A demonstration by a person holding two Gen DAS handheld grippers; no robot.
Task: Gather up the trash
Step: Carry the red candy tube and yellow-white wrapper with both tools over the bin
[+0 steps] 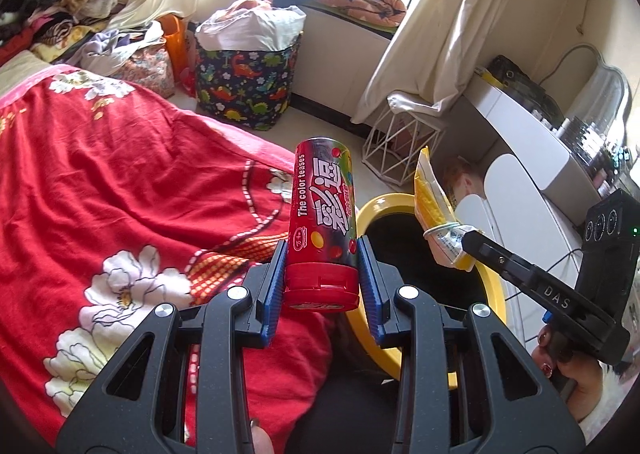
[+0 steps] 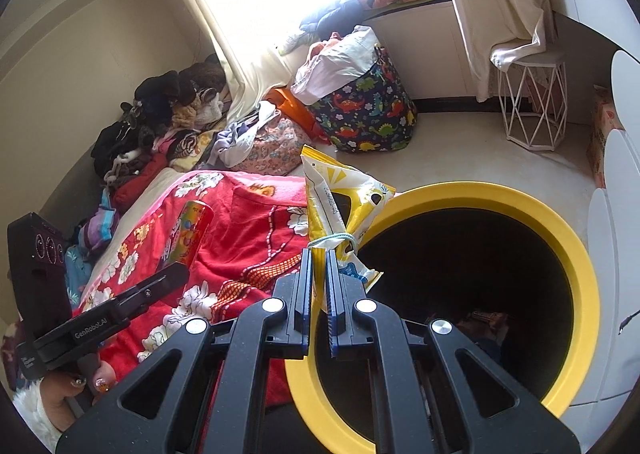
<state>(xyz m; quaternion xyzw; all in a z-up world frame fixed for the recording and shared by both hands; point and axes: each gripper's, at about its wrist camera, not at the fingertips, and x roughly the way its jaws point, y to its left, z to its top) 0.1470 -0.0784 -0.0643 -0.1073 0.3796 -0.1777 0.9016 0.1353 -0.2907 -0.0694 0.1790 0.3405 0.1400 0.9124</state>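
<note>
Left claw (image 1: 322, 254) is clamped on a tube, angled down; right claw (image 2: 319, 286) is pinched nearly closed on a bag.

Bed (image 1: 120, 173) left of both tools: red floral blanket (image 2: 248, 238) on it. Floor (image 2: 460, 149) ahead: yellow-rimmed bin (image 2: 520, 201), dinosaur-print bag (image 1: 244, 89), white wire stand (image 1: 400, 145).

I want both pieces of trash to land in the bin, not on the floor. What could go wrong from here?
1. The left tongs grip the red cylindrical candy tube near its cap end, over the red floral blanket; released here, it would likely miss the yellow-rimmed round bin.
2. The right tongs pinch only the lower edge of the yellow snack bag, at the bin's rim; it could slip or drop outside.
</note>
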